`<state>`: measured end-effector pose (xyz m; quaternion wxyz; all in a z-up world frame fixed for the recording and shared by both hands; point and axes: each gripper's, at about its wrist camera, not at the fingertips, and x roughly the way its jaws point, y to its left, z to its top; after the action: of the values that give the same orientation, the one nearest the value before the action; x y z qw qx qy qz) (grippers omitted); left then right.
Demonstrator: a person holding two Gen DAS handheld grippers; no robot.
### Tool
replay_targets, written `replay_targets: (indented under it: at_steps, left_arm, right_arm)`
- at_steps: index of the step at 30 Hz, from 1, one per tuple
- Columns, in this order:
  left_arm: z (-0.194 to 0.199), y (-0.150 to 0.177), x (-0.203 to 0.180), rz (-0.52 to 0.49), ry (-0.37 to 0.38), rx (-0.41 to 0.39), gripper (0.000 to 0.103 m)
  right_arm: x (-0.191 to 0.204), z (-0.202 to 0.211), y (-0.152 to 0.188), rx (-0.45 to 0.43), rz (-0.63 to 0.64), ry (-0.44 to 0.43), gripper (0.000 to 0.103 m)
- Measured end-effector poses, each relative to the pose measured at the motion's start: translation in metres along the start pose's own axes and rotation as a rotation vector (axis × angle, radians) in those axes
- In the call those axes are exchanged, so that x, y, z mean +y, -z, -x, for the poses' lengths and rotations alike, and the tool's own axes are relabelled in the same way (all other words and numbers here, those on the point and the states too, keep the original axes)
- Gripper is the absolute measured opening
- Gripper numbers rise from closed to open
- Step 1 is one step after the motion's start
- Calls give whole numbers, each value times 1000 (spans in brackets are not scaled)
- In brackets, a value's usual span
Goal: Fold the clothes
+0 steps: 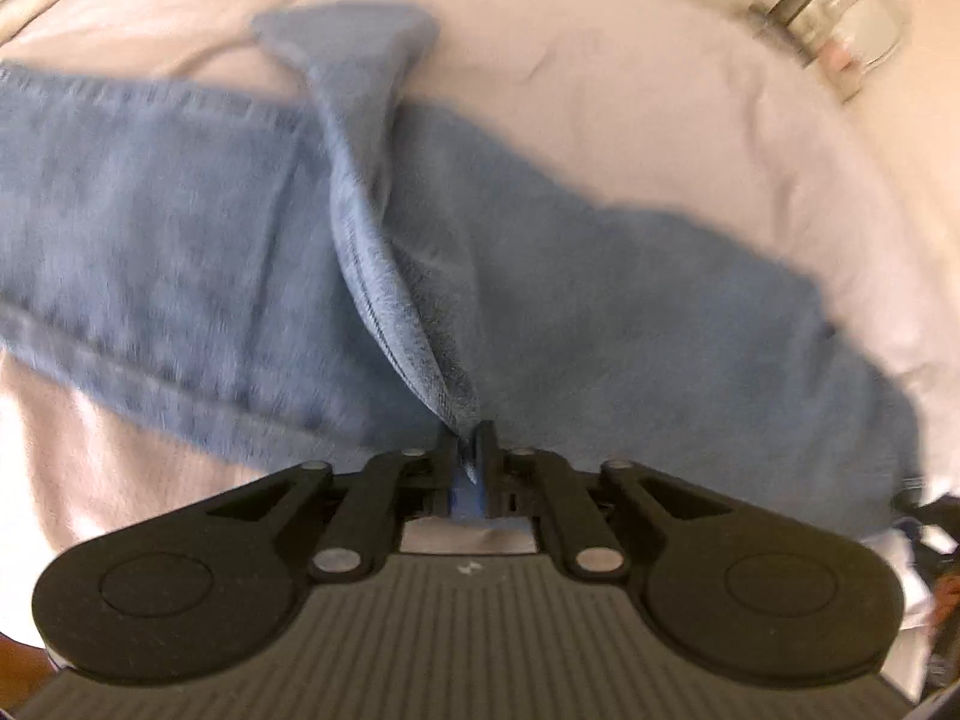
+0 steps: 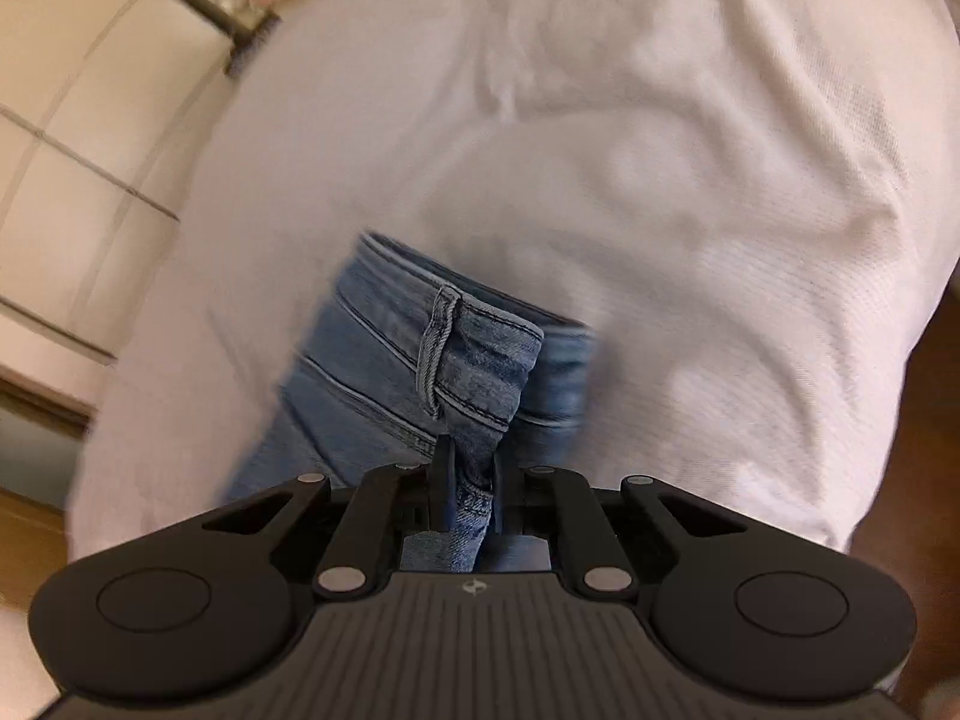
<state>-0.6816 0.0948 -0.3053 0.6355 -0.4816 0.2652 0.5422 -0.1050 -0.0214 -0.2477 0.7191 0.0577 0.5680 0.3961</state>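
Jeans point(image 1: 180, 228): blue denim, heavy, limp, grippy, lying across my white sheet point(image 1: 600, 90); my left gripper point(image 1: 469, 450) is clenched on a raised hem fold, my right gripper point(image 2: 468, 480) on the waistband near a belt loop point(image 2: 438, 354), both thick seams that I judge sound holds.

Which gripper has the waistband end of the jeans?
The right gripper: a belt loop and stitched waistband sit just beyond its fingers. The left gripper pinches a plain fold of the jeans.
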Motion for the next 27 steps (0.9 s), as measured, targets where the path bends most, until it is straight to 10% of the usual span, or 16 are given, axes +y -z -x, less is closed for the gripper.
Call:
replay_targets:
  at_steps: [4, 6, 9, 13, 18, 27]
  left_arm:
    - [1, 0, -5, 4, -33, -1, 10]
    - [16, 1, -2, 3, -34, -2, 30]
    - [40, 5, 8, 11, -41, -1, 32]
    - [63, 2, 35, 59, -58, 5, 32]
    - [56, -33, 74, 142, -55, -7, 30]
    - [35, -97, 133, 220, -16, 54, 34]
  right_arm:
    - [9, -2, 3, 2, 23, 78, 33]
    - [24, 14, 5, -48, 76, 201, 80]
    - [47, 44, 22, -131, 201, 225, 80]
    - [87, 48, 64, -15, 348, 80, 70]
    - [140, 6, 123, 183, 391, -79, 27]
    - [238, -54, 227, 337, 384, -218, 27]
